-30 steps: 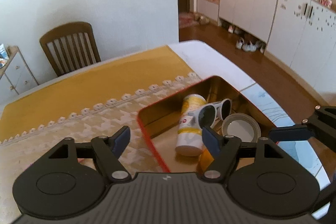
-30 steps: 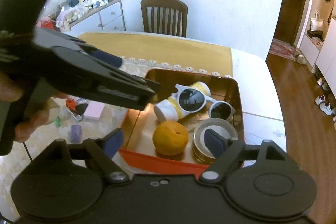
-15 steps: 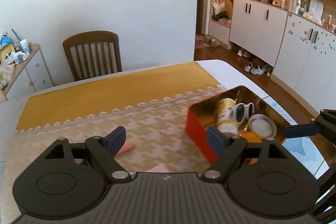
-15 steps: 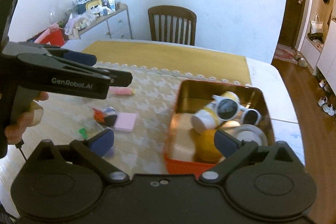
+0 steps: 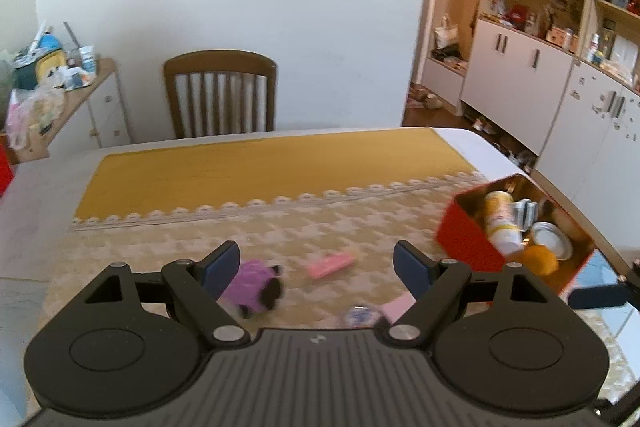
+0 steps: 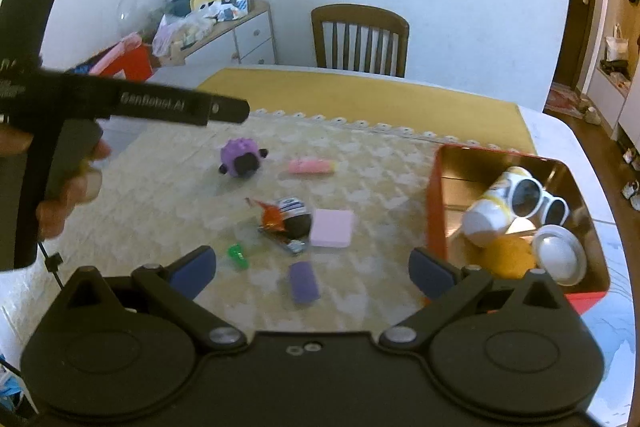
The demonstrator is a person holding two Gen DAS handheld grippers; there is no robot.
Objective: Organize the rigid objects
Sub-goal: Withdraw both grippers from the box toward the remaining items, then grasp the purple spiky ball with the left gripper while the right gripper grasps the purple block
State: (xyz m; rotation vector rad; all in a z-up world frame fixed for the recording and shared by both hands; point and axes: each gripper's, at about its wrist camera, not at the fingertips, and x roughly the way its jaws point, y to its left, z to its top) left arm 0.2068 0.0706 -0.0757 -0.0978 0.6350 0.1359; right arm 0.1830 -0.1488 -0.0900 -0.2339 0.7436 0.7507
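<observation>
A red tin box stands at the table's right and holds a white-yellow bottle, white sunglasses, an orange and a round lid. Loose on the cloth lie a purple toy, a pink bar, a pink pad, a dark round piece with wrappers, a green clip and a purple block. My left gripper is open and empty above the toys. My right gripper is open and empty.
A wooden chair stands behind the table. A cluttered side cabinet is at the back left. White cupboards line the right wall. The yellow cloth strip lies at the table's far side. The left gripper's body crosses the right view.
Both grippers have swung left, away from the box and over the loose items. The box now sits at the right of both views. Both stay open.
</observation>
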